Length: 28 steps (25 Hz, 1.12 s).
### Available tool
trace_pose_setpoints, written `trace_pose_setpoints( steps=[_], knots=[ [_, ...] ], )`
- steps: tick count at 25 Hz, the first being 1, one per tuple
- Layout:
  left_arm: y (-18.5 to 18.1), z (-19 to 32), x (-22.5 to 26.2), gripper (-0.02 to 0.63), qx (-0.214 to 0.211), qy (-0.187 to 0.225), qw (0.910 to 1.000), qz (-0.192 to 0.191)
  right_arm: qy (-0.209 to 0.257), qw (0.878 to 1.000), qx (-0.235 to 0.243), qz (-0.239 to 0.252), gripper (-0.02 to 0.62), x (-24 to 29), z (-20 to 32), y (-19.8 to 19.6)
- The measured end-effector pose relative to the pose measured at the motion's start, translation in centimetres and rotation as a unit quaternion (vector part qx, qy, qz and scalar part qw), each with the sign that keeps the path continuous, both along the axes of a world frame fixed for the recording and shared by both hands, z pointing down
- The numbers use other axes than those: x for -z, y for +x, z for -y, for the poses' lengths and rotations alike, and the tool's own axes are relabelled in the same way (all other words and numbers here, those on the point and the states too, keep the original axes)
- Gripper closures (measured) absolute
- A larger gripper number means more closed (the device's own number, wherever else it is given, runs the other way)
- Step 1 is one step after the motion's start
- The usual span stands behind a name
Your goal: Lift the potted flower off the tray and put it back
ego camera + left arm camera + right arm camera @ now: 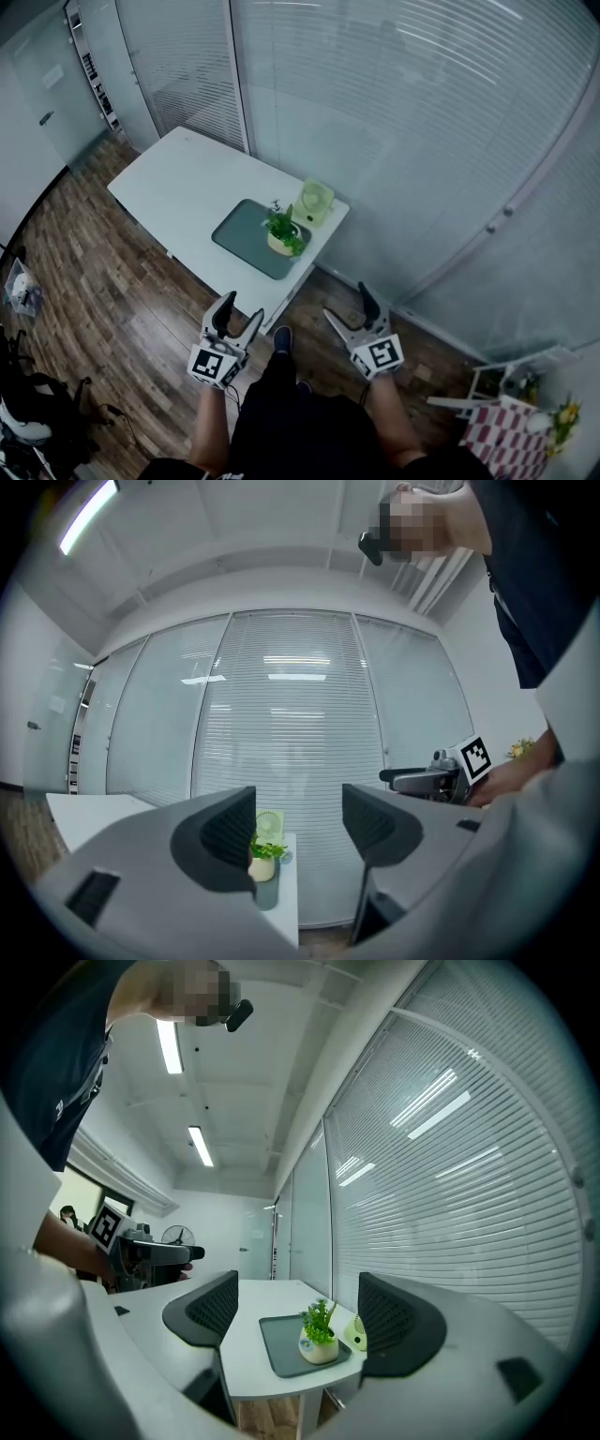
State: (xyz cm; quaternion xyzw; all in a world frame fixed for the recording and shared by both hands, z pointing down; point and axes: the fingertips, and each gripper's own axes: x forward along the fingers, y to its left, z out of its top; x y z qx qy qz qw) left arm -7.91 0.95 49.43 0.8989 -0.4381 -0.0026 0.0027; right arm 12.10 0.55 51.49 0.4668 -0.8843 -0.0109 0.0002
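Glass-walled office, white table (178,183). Left gripper (242,309) and right gripper (347,305): jaws wide, empty, well short of the potted flower (283,232) on its tray (239,234). Probably light. Grasp the rigid pot (279,247), not the soft leaves.

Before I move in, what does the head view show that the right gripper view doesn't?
Only the head view: the person's shoe and the stretch of floor between the table and the left claw and right claw, both open. Only the right gripper view: ceiling lights. Both: the potted flower standing on the gray tray, a small green fan beside it.
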Motion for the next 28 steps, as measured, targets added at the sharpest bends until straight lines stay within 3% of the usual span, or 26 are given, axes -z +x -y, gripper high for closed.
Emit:
trace_pose_setpoints(
  steps=[11,21,25,28],
  knots=[
    [-0.9,3.7,-1.1,0.336,0.013,-0.010,0.9999,0.000,-0.016,1.000,-0.002,-0.017,0.229,-0.8,3.9,-0.1],
    [-0.8,8.2,-3.8,0.336,-0.007,-0.053,0.9980,0.033,-0.034,0.998,0.007,-0.053,0.229,-2.2,8.8,-1.3],
    [-0.6,9.9,-5.2,0.336,-0.026,-0.038,0.9975,0.054,-0.046,0.997,0.006,-0.061,0.229,-2.5,10.3,-1.3],
    [-0.8,10.9,-5.2,0.336,-0.028,-0.047,0.9975,0.045,-0.057,0.996,0.006,-0.076,0.229,-2.9,11.4,-1.9]
  ],
)
